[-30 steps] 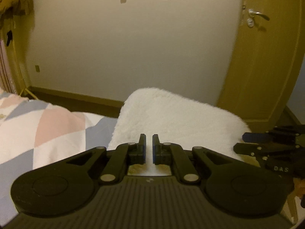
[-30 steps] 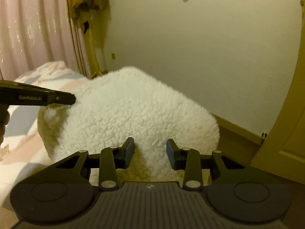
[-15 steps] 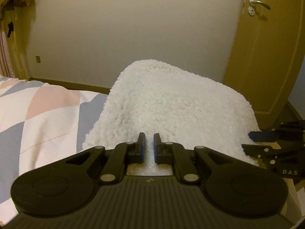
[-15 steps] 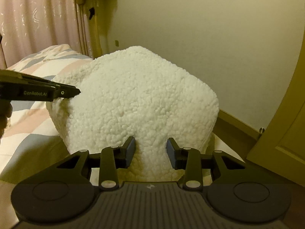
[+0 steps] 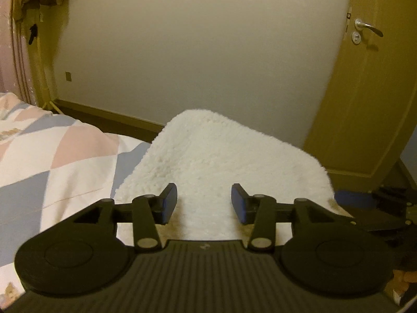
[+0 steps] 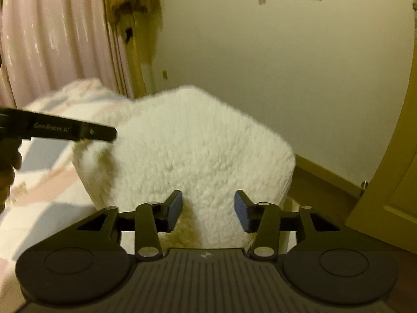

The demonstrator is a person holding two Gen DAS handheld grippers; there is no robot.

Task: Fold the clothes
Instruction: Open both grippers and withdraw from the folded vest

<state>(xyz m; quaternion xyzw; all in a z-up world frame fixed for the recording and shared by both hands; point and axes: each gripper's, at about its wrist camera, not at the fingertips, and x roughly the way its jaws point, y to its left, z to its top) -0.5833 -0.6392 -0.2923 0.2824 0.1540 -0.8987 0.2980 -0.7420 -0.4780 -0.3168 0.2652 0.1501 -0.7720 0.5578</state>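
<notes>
Both claws spread wide, gripping nothing: left claw point(image 5: 204, 202), right claw point(image 6: 207, 210). Fluffy white fleece point(image 6: 198, 151) sits bunched on the bed point(image 5: 52, 161), by its edge.

Our left gripper point(image 5: 204, 201) was matte black plastic, with a ribbed deck behind the claw, two round discs at either side of it, and silver screw heads at the linkage pivots. Its pads point(image 5: 166, 203) were faced in blue. Our right gripper point(image 6: 207, 210) matched it, blue pads point(image 6: 174, 210) included. Pale lettering ran along the left gripper's side, too blurred to read surely.
</notes>
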